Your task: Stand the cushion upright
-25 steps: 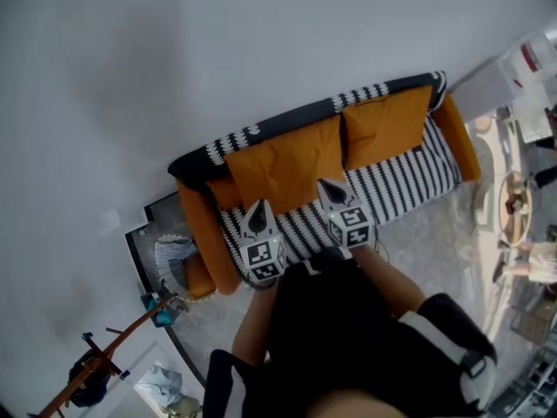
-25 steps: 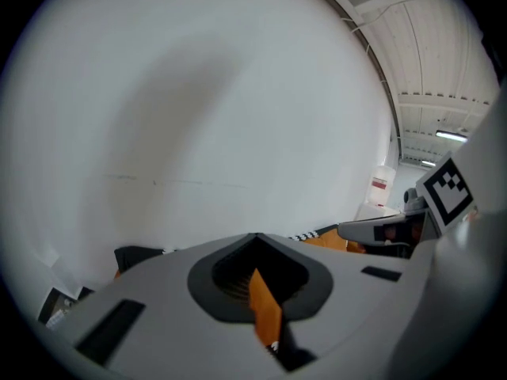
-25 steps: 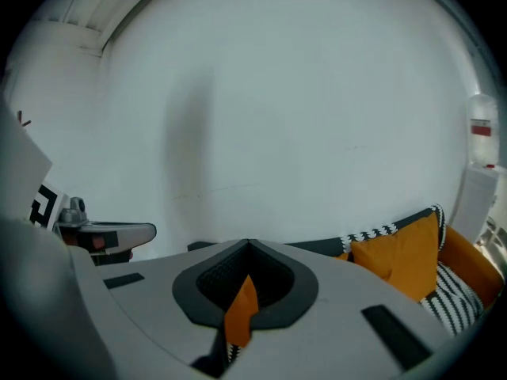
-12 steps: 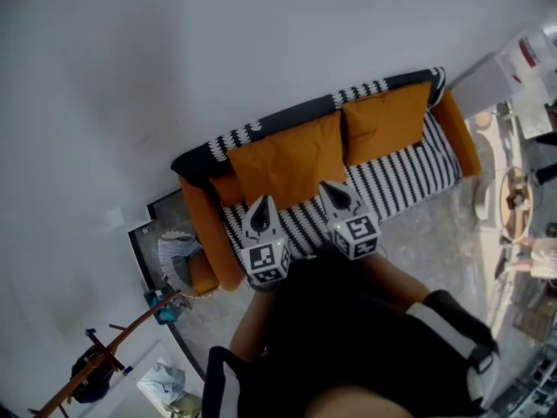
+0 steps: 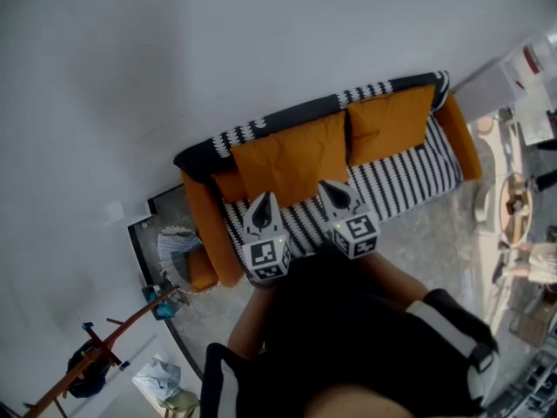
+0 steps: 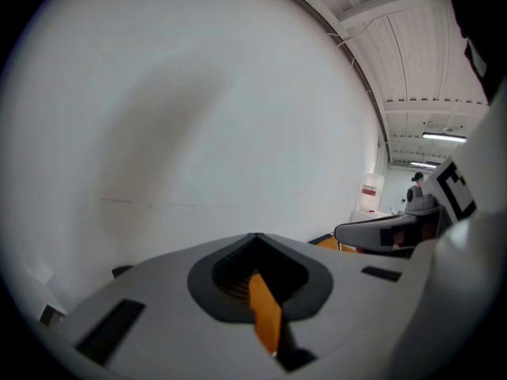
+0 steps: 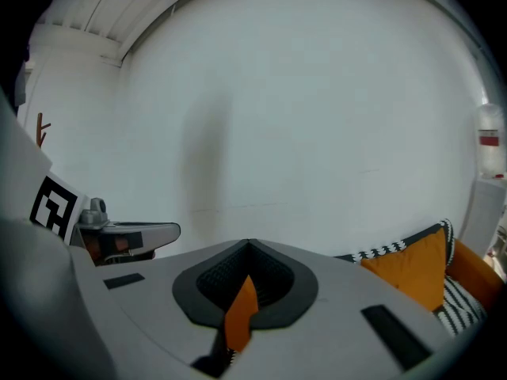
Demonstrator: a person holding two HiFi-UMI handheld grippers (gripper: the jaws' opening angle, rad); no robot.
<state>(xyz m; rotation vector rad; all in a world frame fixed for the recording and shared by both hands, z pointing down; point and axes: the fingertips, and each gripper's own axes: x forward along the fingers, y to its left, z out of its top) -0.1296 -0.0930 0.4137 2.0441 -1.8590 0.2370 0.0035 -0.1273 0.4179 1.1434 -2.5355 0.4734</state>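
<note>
While the striped sofa (image 5: pixel 409 172) sits against the white wall (image 5: pixel 218 50), the cushion (image 5: pixel 291 159) leans upright on its backrest beside a second orange cushion (image 5: pixel 387 120); the left gripper (image 5: pixel 264 205) and right gripper (image 5: pixel 332 190) hover just before it, both clenched on nothing

Head view looks steeply down on sofa (image 5: pixel 409 177); both gripper views face wall (image 6: pixel 198 133).

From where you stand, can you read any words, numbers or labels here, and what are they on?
No text here can be read.
Red label on the white container: too blurred to read.
Two marker cubes: black-and-white square patterns only, no words.
</note>
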